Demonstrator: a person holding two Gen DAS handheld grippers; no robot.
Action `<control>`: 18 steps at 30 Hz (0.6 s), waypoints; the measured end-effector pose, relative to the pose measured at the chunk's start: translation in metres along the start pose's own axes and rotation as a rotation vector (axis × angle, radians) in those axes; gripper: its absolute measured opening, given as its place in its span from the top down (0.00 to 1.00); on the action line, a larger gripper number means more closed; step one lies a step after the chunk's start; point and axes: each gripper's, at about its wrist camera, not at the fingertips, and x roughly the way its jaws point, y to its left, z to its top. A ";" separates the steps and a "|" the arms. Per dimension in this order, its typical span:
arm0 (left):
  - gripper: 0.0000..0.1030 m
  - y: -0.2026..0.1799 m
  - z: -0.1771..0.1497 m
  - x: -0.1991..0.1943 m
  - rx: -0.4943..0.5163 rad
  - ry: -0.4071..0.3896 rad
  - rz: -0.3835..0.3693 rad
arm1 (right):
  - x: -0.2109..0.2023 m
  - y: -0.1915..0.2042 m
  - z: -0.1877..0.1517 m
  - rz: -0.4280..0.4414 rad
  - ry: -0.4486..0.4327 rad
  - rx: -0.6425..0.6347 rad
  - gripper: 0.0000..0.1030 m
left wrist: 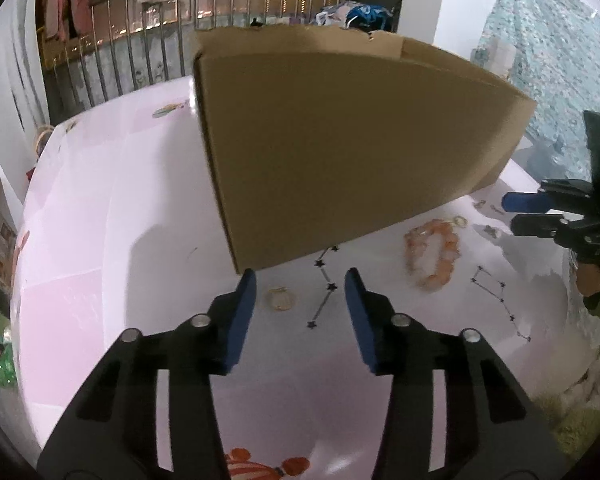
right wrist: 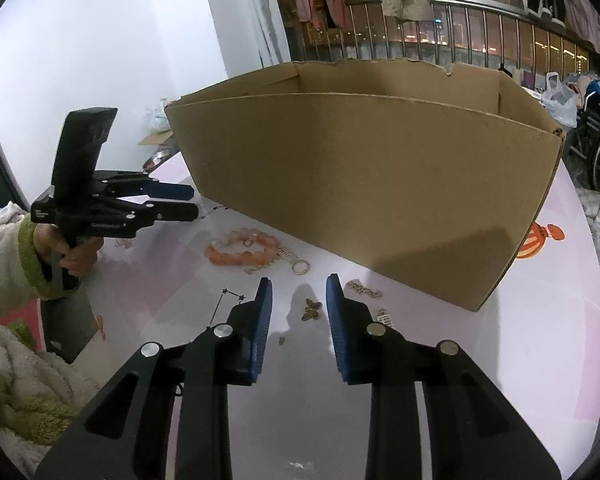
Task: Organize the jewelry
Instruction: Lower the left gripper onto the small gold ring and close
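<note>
A pale pink table (left wrist: 100, 240) is carrying an open cardboard box (left wrist: 340, 152), which is standing upright near the far side, and a scatter of jewelry is lying loose on the tabletop in front of it.

The left gripper (left wrist: 300, 284) is hanging over the table just before the near corner of the box. Its blue-padded jaws are standing apart with nothing between them. A small gold ring (left wrist: 281, 300) is lying flat on the table beneath the gap, closer to the left pad, apart from both pads. A thin dark chain with star links (left wrist: 325, 292) is running across the table beside the ring.

An orange beaded bracelet (right wrist: 242, 250) is lying on the table in front of the box, between the two grippers. A gold key ring (right wrist: 300, 267) is resting just beside it, touching a small coiled piece.

The right gripper (right wrist: 299, 286) is hanging over the table further along the box wall. Its jaws are parted more narrowly, and they are holding nothing. A gold butterfly charm (right wrist: 311, 309) is lying flat on the table under the gap between the pads, touching neither. A gold script pendant (right wrist: 365, 290) is lying near the right pad, close to the box wall.

A hand (right wrist: 74, 254) in a fleecy sleeve (right wrist: 4, 264) is gripping the handle of the left gripper.
</note>
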 end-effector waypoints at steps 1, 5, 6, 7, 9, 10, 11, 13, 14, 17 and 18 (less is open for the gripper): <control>0.63 0.001 0.000 0.001 -0.002 -0.003 0.006 | -0.001 0.000 0.000 0.001 0.000 0.000 0.73; 0.69 0.003 0.001 0.004 -0.005 -0.005 0.023 | 0.001 0.001 0.000 0.000 0.002 -0.002 0.74; 0.70 0.003 0.000 0.003 -0.005 -0.004 0.028 | 0.001 0.002 0.000 0.000 0.002 -0.002 0.74; 0.73 0.003 0.000 0.003 -0.006 -0.003 0.033 | 0.001 0.002 0.000 -0.001 0.001 -0.002 0.74; 0.75 0.002 -0.001 0.002 0.001 -0.003 0.043 | 0.001 0.001 0.000 0.000 0.002 -0.002 0.74; 0.75 0.001 -0.001 0.002 0.004 -0.003 0.047 | 0.001 0.001 0.000 0.000 0.002 -0.002 0.74; 0.75 0.000 -0.002 0.001 0.011 -0.003 0.052 | 0.000 0.001 0.000 0.000 0.002 -0.002 0.74; 0.76 -0.003 -0.003 0.001 0.028 -0.002 0.066 | 0.000 0.001 0.000 -0.001 0.002 -0.001 0.74; 0.76 -0.004 -0.004 0.001 0.037 -0.003 0.074 | 0.000 0.001 0.000 0.000 0.001 -0.001 0.74; 0.83 -0.005 -0.004 0.000 0.043 -0.002 0.066 | 0.000 0.002 -0.001 -0.002 0.001 -0.003 0.74; 0.84 -0.006 -0.004 0.000 0.047 -0.002 0.066 | 0.000 0.001 0.000 -0.002 0.001 -0.003 0.74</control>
